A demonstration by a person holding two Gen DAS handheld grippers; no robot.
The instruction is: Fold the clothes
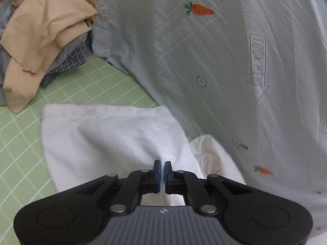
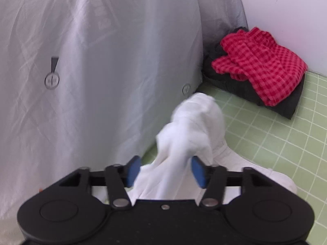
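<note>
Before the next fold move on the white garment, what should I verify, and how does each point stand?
1. Left gripper shut on the white garment: ok, cloth pinched between the blue pads.
2. Right gripper gripping: not ok, jaws stand open with cloth bunched between them.
3. Garment spread flat: not ok, bunched and lifted in the right view.
4. Green grid mat free beside it: ok.
5. Beige clothes pile apart from the garment: ok.
6. Red checked cloth apart: ok.
</note>
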